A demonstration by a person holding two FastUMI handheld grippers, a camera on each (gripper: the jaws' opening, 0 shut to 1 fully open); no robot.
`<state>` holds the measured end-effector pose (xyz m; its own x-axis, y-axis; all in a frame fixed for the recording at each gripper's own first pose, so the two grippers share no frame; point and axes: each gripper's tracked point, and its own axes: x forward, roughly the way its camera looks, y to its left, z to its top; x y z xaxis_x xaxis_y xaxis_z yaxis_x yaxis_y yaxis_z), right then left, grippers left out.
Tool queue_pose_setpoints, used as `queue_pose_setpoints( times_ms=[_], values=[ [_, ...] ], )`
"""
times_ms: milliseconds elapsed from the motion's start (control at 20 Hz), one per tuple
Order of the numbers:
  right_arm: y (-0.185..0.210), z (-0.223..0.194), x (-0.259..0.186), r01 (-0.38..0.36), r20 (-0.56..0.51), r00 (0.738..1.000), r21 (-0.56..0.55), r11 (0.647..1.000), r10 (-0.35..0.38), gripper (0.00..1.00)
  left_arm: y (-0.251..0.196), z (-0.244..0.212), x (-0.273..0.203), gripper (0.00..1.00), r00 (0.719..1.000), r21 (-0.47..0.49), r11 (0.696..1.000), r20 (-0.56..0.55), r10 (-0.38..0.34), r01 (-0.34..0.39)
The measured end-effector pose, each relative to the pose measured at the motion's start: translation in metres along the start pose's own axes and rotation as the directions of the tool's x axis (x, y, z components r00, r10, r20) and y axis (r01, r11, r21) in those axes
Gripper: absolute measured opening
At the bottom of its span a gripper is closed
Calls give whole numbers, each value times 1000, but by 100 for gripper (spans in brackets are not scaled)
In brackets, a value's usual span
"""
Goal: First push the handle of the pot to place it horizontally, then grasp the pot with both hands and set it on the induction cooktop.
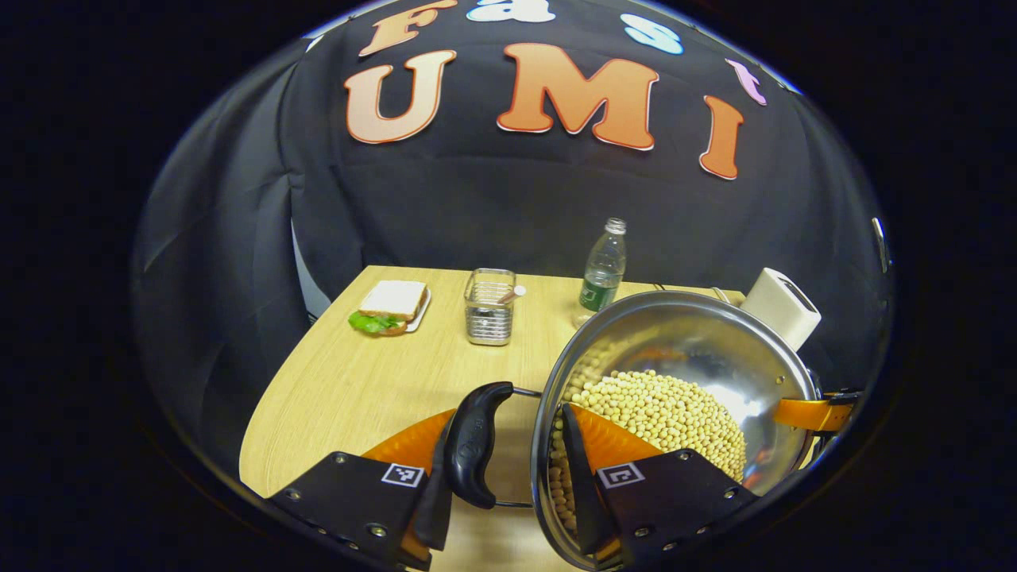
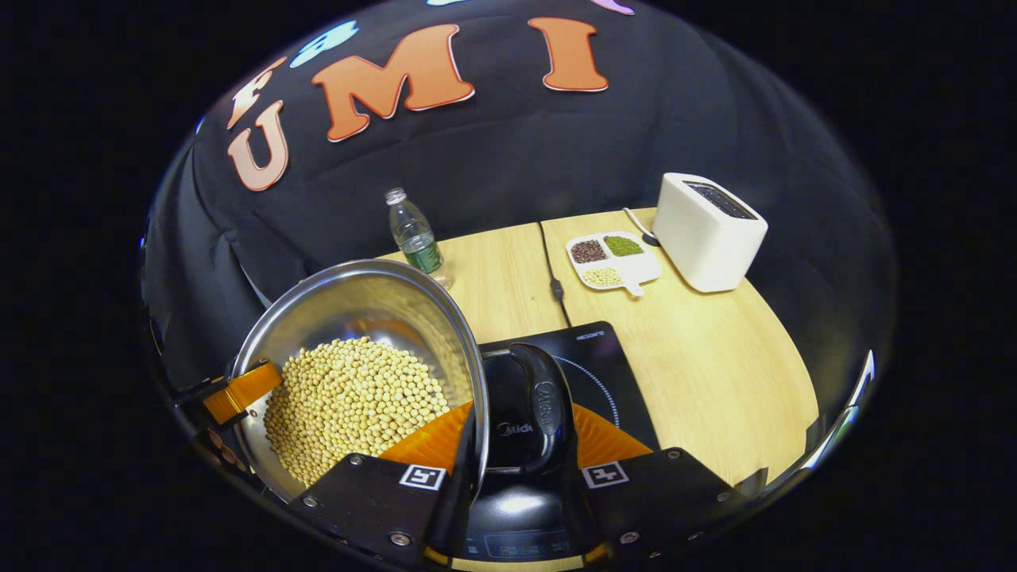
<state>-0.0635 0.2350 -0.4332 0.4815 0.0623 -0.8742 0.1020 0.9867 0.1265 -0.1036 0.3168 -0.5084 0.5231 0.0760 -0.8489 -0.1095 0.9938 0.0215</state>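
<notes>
Left gripper view has the left gripper (image 1: 508, 469) clamped over the shiny steel pot of pale soybeans (image 1: 675, 405), one finger outside its black side handle (image 1: 474, 445), the other inside the rim; the far black-and-orange gripper (image 1: 818, 411) meets the opposite rim. Right gripper view shows the right gripper (image 2: 516, 469) closed likewise over rim and second black handle (image 2: 548, 417), the pot held beside the black glass induction cooktop (image 2: 588, 365) on the light wooden table (image 2: 715, 373).
</notes>
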Motion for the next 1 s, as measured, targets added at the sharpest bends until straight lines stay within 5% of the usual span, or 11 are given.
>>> queue_pose_setpoints(
  times_ms=[1000],
  values=[
    [6,1,-6,20,-51,999,10,1000,-19,48,-1,11,15,64,995,39,999,-94,-23,27]
  ],
)
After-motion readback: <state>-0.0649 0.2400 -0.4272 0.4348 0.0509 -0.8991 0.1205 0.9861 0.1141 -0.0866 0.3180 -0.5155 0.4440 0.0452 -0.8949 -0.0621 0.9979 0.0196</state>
